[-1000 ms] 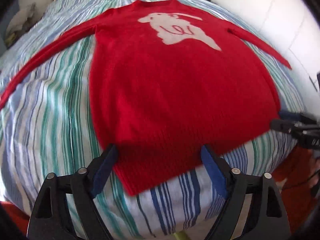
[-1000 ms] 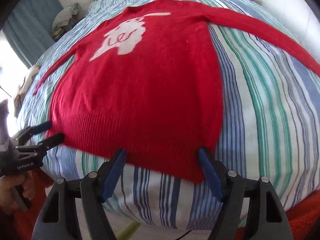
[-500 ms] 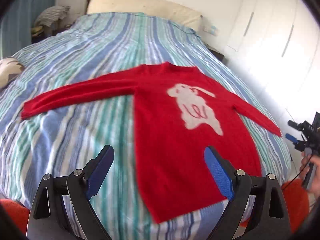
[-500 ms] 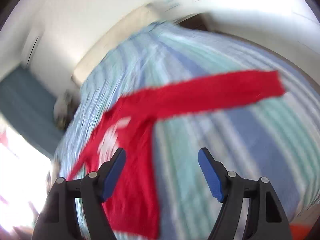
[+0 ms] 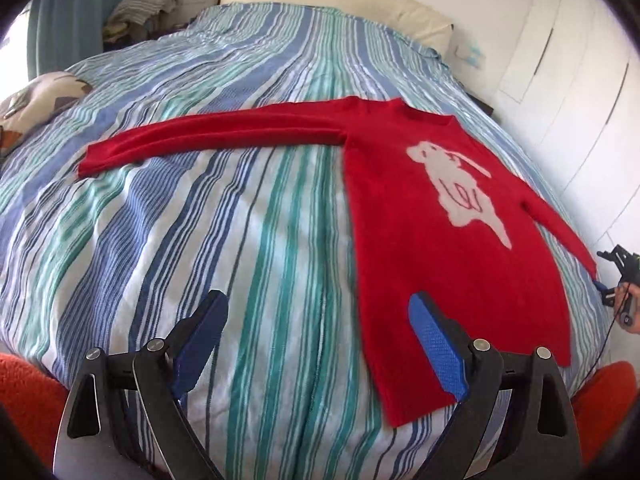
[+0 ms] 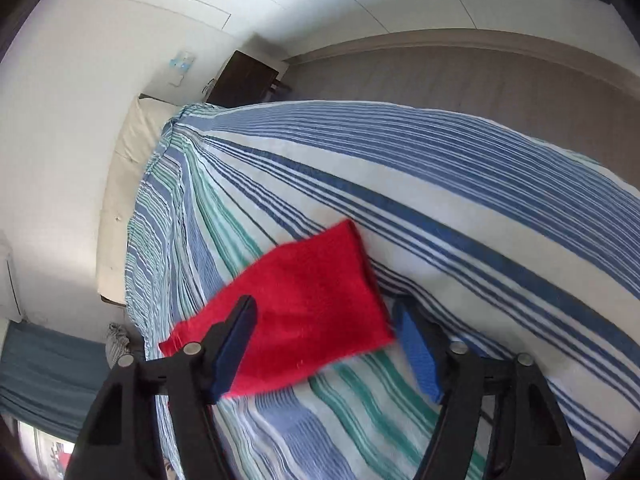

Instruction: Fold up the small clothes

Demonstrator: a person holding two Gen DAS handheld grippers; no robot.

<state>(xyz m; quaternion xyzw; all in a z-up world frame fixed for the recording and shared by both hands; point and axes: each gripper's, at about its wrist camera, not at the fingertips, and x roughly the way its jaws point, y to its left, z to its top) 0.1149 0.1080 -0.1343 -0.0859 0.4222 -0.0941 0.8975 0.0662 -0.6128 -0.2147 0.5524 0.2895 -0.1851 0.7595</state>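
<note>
Red knitted sweater (image 5: 452, 248) w/ a pale dog-like figure on the chest lies flat, face up, on the blue-green-white striped bedspread (image 5: 240, 240); it fills the right half of the left wrist view, hem toward the bottom of frame, neck toward upper centre. One long sleeve (image 5: 208, 140) stretches straight out to the left across upper-mid frame. Other sleeve (image 6: 304, 312) runs to the right edge; in the right wrist view its cuff end sits centre-low in frame.

Left gripper (image 5: 316, 344), black frame w/ blue pads, is at the bottom of its frame, jaws wide apart, nothing between them but bedspread; its right pad overlaps the sweater's lower side edge in the picture, contact can't be told.

Right gripper (image 6: 324, 352) has its jaws closing, sleeve cuff betw. the pads, pads not pressing on the cloth. It also shows small at the right edge of the left wrist view, just beside the sleeve end.

Cream headboard (image 5: 340, 4) at top centre, white wardrobe doors (image 5: 580, 80) upper right.
</note>
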